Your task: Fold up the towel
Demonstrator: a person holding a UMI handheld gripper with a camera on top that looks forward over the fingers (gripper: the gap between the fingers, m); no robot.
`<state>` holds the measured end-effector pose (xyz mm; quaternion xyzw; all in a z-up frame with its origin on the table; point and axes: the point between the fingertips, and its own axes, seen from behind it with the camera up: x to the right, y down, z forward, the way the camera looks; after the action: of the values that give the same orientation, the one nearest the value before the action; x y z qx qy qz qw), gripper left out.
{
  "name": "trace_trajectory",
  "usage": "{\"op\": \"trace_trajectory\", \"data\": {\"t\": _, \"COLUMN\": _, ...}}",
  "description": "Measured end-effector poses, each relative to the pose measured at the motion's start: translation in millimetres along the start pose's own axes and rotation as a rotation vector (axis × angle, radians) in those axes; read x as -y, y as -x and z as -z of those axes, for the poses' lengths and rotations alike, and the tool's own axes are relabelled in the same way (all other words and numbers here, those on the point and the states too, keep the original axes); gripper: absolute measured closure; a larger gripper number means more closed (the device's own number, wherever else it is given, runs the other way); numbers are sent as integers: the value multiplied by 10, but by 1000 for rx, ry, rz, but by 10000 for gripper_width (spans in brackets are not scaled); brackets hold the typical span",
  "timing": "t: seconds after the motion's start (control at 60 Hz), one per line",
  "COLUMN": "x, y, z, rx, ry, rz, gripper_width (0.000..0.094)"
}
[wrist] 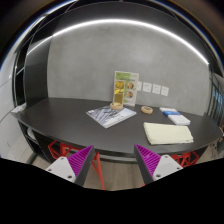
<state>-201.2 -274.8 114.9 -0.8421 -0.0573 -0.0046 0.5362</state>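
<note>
A pale yellow towel (167, 132) lies folded flat on the dark round table (70, 122), beyond my right finger. My gripper (113, 160) is open and empty, held in front of the table's near edge, well short of the towel. Its two purple pads (80, 158) stand wide apart, with the table edge and the floor showing between them.
A grey striped booklet (111, 115) lies mid-table. A printed standing card (124, 91) is at the back, a tape roll (147, 109) to its right, and a white-blue packet (175, 117) behind the towel. Red chair frames (62, 152) stand under the near edge. A grey wall is behind.
</note>
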Motion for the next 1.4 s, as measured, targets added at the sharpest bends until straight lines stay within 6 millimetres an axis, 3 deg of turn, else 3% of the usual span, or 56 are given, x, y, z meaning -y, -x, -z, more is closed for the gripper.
{"op": "trace_trajectory", "data": {"t": 0.1, "x": -16, "y": -148, "z": -83, "rx": -12, "ry": 6, "rz": -22, "gripper_width": 119}}
{"op": "trace_trajectory", "data": {"t": 0.283, "x": -75, "y": -801, "z": -571, "rx": -77, "ry": 31, "rz": -9, "gripper_width": 118}}
{"op": "trace_trajectory", "data": {"t": 0.383, "x": -49, "y": -1202, "z": -1002, "rx": -99, "ry": 23, "rz": 0, "gripper_width": 119}}
{"op": "trace_trajectory", "data": {"t": 0.533, "x": 13, "y": -1740, "z": -1822, "rx": -105, "ry": 21, "rz": 15, "gripper_width": 141}}
{"op": "trace_trajectory", "data": {"t": 0.65, "x": -49, "y": -1964, "z": -2361, "rx": -69, "ry": 67, "rz": 27, "gripper_width": 187}}
{"op": "trace_trajectory", "data": {"t": 0.767, "x": -171, "y": -2011, "z": -2675, "rx": -9, "ry": 98, "rz": 54, "gripper_width": 316}}
{"op": "trace_trajectory", "data": {"t": 0.817, "x": -232, "y": -2009, "z": -2726, "rx": 8, "ry": 114, "rz": 64, "gripper_width": 457}}
{"op": "trace_trajectory", "data": {"t": 0.917, "x": -204, "y": -2019, "z": -2746, "rx": 13, "ry": 93, "rz": 87, "gripper_width": 561}}
{"op": "trace_trajectory", "data": {"t": 0.933, "x": -209, "y": -2025, "z": -2749, "rx": 11, "ry": 91, "rz": 91, "gripper_width": 540}}
{"op": "trace_trajectory", "data": {"t": 1.0, "x": -208, "y": -2185, "z": -2763, "rx": -47, "ry": 81, "rz": 118, "gripper_width": 871}}
{"op": "trace_trajectory", "data": {"t": 1.267, "x": -118, "y": -2205, "z": -2725, "rx": -98, "ry": 35, "rz": 103, "gripper_width": 927}}
{"op": "trace_trajectory", "data": {"t": 1.333, "x": 105, "y": -2308, "z": -2604, "rx": -114, "ry": 3, "rz": 69, "gripper_width": 926}}
{"op": "trace_trajectory", "data": {"t": 1.4, "x": 382, "y": -2573, "z": -2452, "rx": -158, "ry": -32, "rz": 47, "gripper_width": 926}}
